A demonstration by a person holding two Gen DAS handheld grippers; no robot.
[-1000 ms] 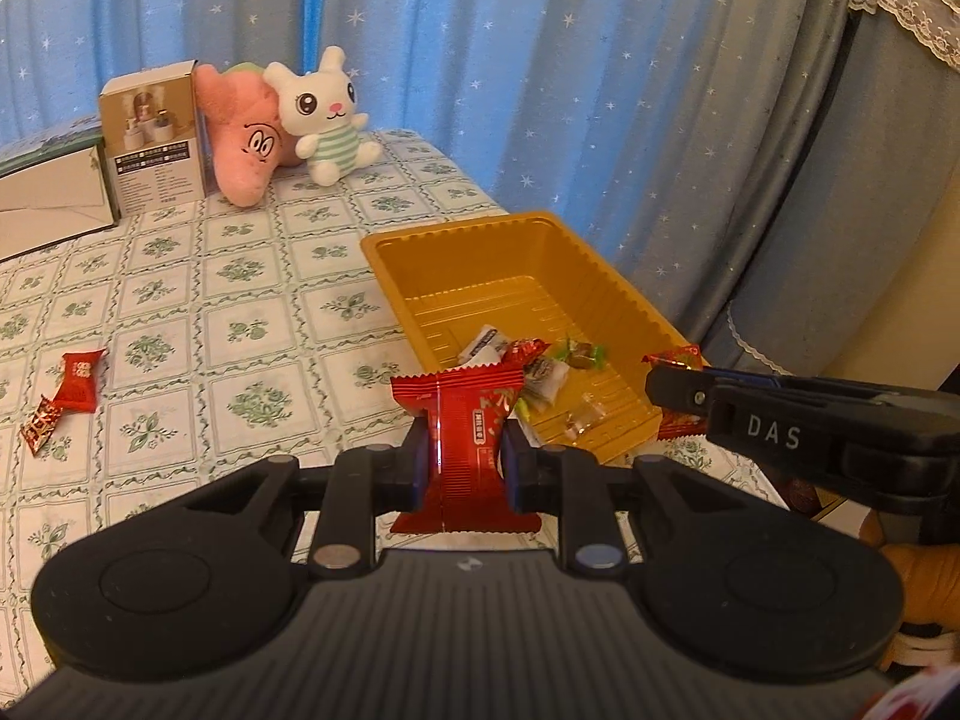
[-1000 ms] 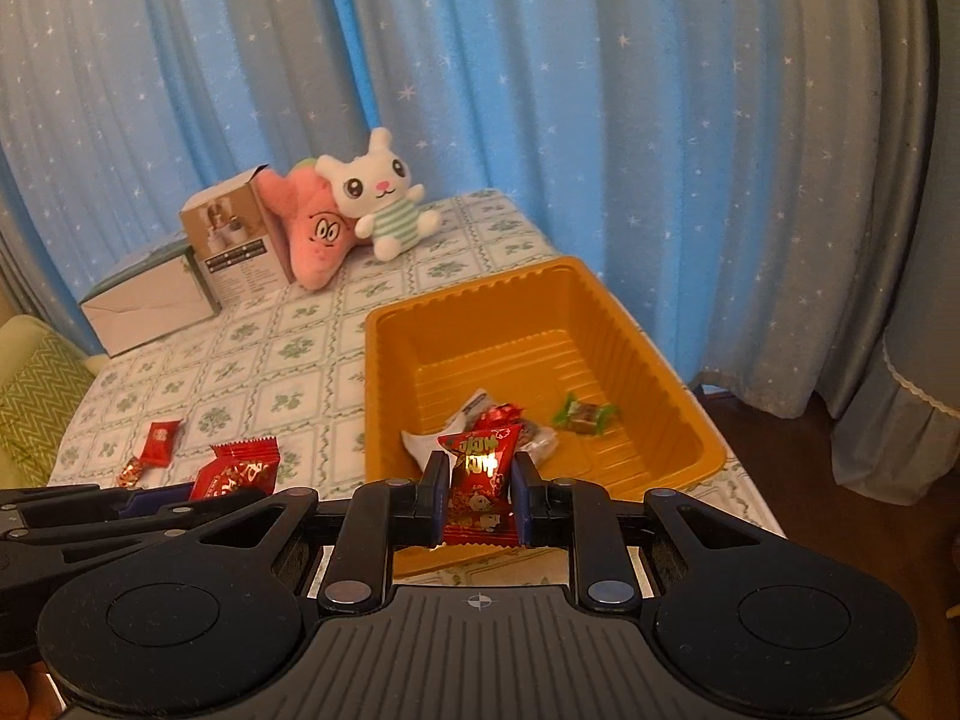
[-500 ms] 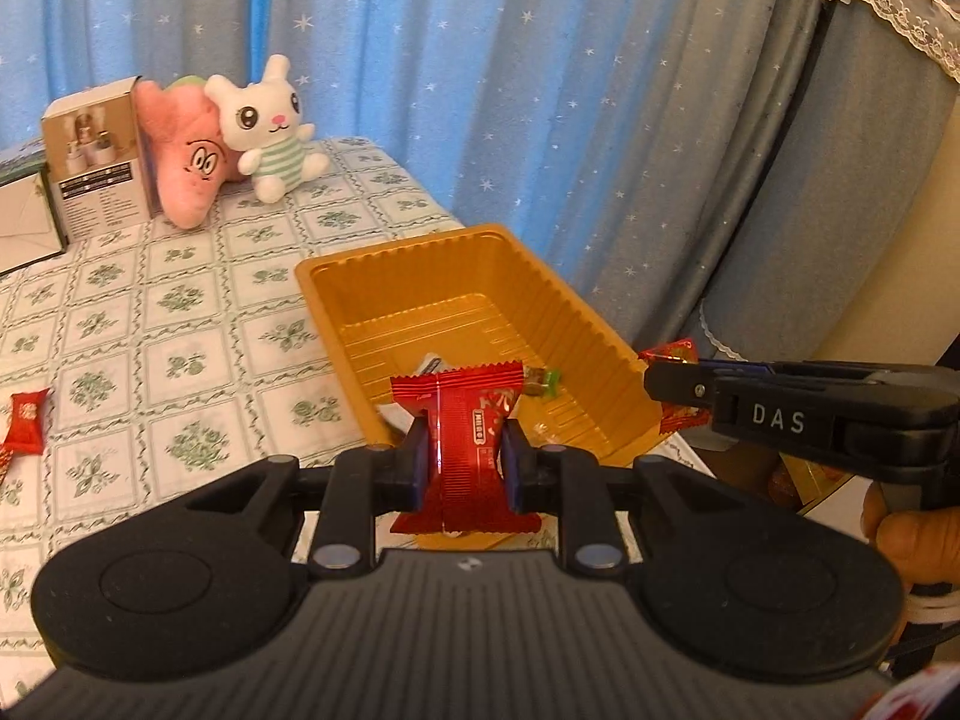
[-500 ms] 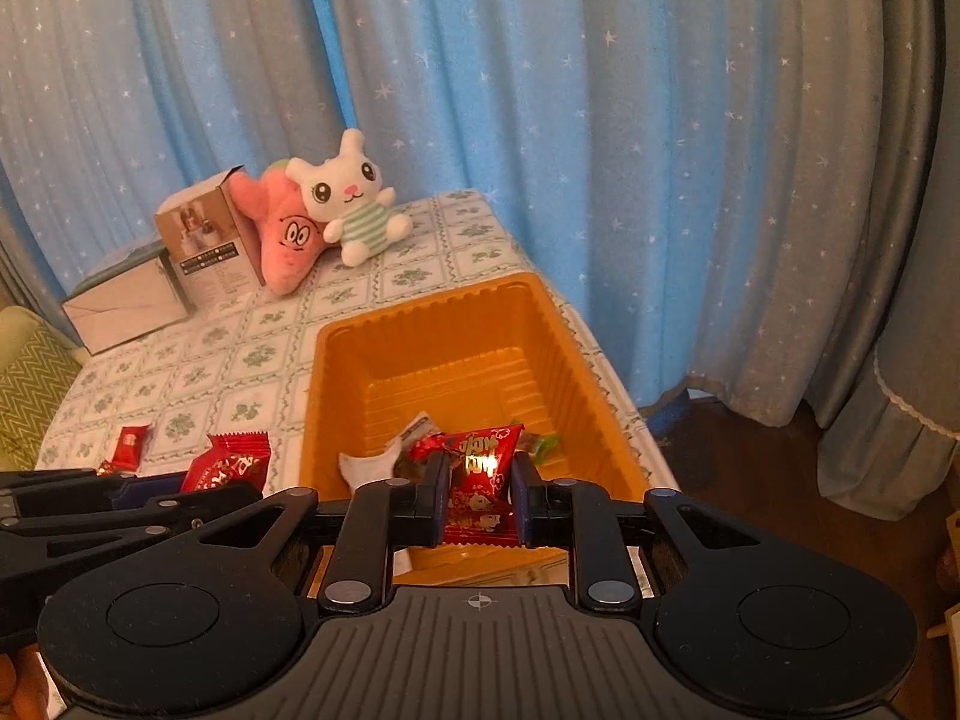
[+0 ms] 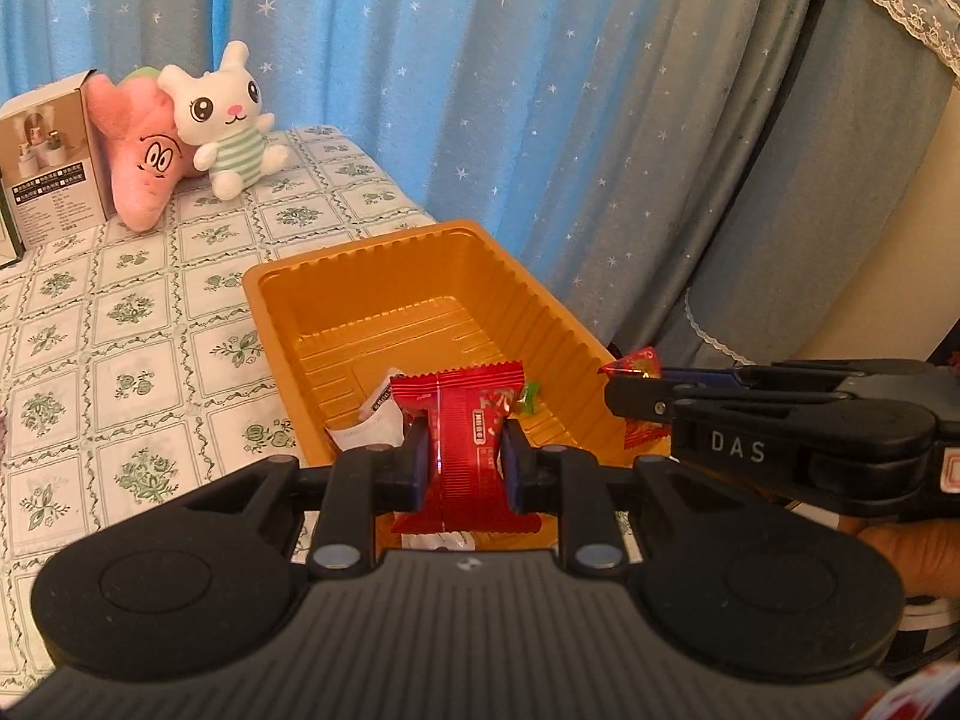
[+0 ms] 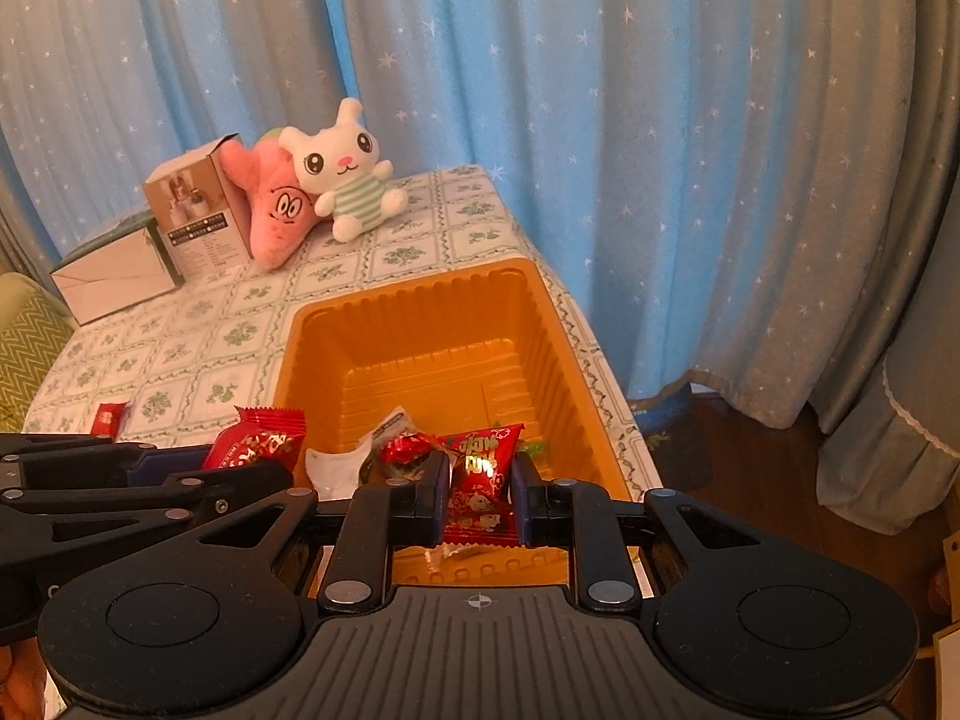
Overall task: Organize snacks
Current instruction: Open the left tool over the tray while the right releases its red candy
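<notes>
Both tongs pinch red packets [image 5: 467,438] [image 6: 480,489]; only right view shows table's stray packet [image 6: 111,418].

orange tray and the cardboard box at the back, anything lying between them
Nothing: in the right wrist view only bare tablecloth runs from the orange tray to the cardboard box.

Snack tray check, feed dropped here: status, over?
Left tongs shut on red snack packet. Right tongs shut on red candy packet. Both over orange tray. Nothing blocking.
</notes>
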